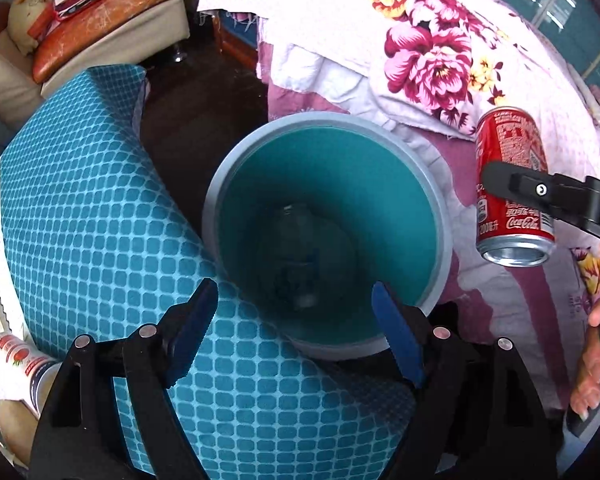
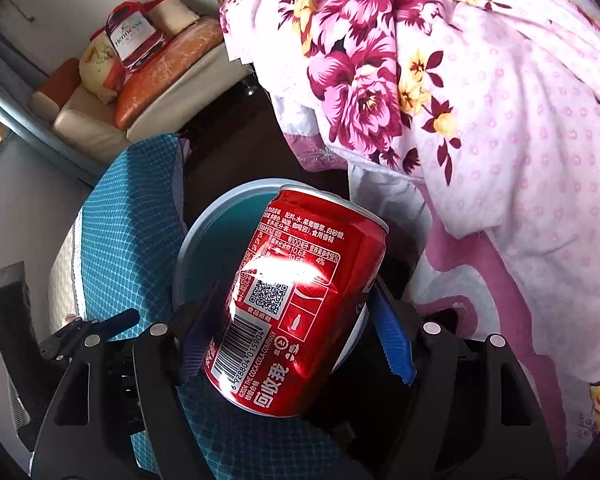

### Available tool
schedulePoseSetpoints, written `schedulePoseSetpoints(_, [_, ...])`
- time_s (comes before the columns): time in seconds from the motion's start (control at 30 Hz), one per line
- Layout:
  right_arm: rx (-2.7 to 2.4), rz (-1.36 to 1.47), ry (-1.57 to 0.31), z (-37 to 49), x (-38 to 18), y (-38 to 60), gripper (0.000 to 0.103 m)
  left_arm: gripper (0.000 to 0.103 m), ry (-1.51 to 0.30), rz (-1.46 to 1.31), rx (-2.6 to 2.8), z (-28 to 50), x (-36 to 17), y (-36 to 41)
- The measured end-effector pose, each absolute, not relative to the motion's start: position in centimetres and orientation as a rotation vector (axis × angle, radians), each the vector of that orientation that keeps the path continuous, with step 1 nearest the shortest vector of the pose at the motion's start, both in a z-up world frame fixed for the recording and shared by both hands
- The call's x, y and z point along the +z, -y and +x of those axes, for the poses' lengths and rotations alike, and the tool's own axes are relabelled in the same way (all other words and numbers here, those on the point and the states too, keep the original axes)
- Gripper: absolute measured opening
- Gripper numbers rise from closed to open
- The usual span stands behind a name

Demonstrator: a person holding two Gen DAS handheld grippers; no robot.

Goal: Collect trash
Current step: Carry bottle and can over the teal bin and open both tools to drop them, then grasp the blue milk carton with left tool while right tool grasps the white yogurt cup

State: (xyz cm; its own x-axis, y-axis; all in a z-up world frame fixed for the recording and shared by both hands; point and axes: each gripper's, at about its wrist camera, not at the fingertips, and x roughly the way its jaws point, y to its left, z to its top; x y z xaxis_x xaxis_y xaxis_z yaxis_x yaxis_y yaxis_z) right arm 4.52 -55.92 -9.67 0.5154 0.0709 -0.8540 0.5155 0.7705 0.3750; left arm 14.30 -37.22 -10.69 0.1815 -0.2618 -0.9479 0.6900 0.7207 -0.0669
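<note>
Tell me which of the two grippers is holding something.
The right gripper: its jaws clamp the red cola can beside the teal bin. The left gripper is open above the bin, holding nothing.

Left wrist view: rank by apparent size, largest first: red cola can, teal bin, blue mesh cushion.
1. blue mesh cushion, covers most of the left half of the view.
2. teal bin, large in the centre.
3. red cola can, smallest, clamped in the right gripper.
Fisheye and nearness stretch the cushion, so this holds for looks only.
</note>
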Motion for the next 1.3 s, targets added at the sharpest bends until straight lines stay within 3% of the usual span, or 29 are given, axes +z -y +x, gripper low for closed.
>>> schedulePoseSetpoints(0.33, [-0.26,0.626,-1.049,6.0,-10.0,54.2,0.069,0.083,-1.169,0.318,-0.665,13.1,-8.0,32.6])
schedulePoseSetpoints(0.47, [-0.239,0.627,-1.09,6.9,-10.4,53.0,0.078,0.095,-1.162,0.268,-0.646,12.3,-7.5,30.5])
schedulePoseSetpoints(1.3, [-0.096,0.386,-1.08,5.2,-5.4,40.5,0.083,0.095,-1.105,0.132,-0.521,7.6,-3.7,15.4])
